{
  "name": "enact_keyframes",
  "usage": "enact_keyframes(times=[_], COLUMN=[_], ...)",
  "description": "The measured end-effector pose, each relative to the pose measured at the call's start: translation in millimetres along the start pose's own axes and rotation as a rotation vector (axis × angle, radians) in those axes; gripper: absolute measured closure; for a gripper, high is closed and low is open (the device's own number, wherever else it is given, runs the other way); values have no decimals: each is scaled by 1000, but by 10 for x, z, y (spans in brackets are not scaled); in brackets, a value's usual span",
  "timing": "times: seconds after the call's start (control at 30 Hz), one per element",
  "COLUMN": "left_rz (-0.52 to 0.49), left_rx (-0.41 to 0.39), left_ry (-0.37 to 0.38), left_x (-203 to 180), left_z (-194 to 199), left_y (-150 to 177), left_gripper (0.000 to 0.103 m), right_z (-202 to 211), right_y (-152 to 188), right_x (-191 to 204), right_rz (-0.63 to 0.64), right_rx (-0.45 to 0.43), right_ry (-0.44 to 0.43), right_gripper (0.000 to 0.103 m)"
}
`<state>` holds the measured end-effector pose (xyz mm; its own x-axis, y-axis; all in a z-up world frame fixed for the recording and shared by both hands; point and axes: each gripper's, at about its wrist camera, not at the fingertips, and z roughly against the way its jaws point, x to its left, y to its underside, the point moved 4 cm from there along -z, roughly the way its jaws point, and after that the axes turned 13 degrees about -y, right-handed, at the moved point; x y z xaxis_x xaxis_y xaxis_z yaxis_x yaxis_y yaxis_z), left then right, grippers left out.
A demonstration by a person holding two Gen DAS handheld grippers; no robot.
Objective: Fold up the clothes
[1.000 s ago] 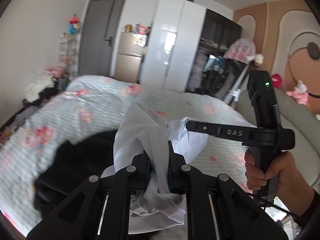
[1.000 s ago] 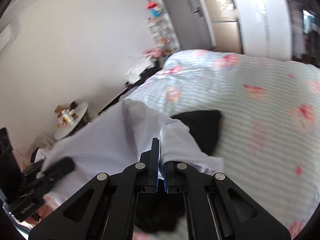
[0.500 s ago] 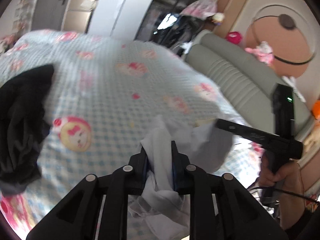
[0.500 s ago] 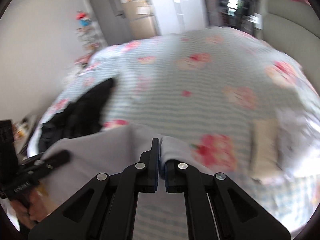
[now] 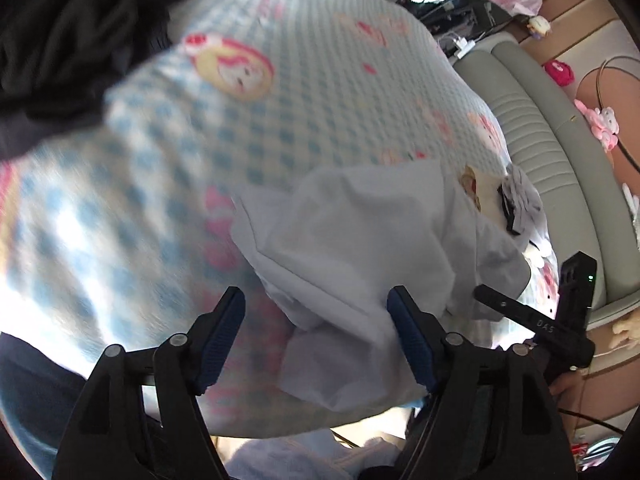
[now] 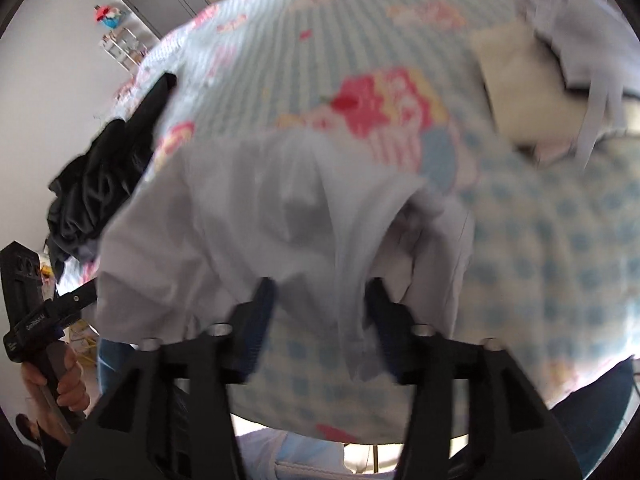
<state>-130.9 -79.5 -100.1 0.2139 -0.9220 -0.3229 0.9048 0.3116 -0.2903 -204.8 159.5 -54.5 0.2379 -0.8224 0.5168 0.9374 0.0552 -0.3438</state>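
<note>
With both claws pointing down at the bed [image 5: 320, 92], I'm letting the pale shirt [image 5: 360, 240] drop near its front edge. Left claw [image 5: 316, 340] and right claw [image 6: 320, 320] have just been opening; cloth lies between the jaws, unpinched. Step: laying out. Next, likely spread it flat. Shirt is bunched, long axis roughly between claws. Dark clothes [image 5: 68, 32] lie apart.

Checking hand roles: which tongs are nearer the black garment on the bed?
Left. The left tongs sit on the side of the white shirt facing the black garment; the right tongs are beyond it.
</note>
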Motion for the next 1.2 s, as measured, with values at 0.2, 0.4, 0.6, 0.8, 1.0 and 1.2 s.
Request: enact_keyframes(times=[0.2,0.4,0.6,0.8,1.0,1.2], left_rz=[-88,-152,-169,-32,69,75], left_rx=[52,-192,-606,-438,-309,-229], left_ry=[39,41,155,100,82,55], left_x=[-209,-659,-944,-262,356,446], left_z=[-200,378,1953,1448,1040,712], left_y=[314,-719,-1731,-1298,-629,-493], left_gripper=[46,97,97,97,97,71], right_z=[-192,-7,1482,1420,511,625], right_y=[63,-586,-1720,-1413,-369,-149], right_x=[-229,69,1052,886,-114,-198], right_rz=[-17,76,294,185,-39,-23], right_rx=[-13,-72,-481,-413,-109,-97], right_ry=[31,-87,-190,-241,-55,28], right_gripper=[41,92,96,93,90,87])
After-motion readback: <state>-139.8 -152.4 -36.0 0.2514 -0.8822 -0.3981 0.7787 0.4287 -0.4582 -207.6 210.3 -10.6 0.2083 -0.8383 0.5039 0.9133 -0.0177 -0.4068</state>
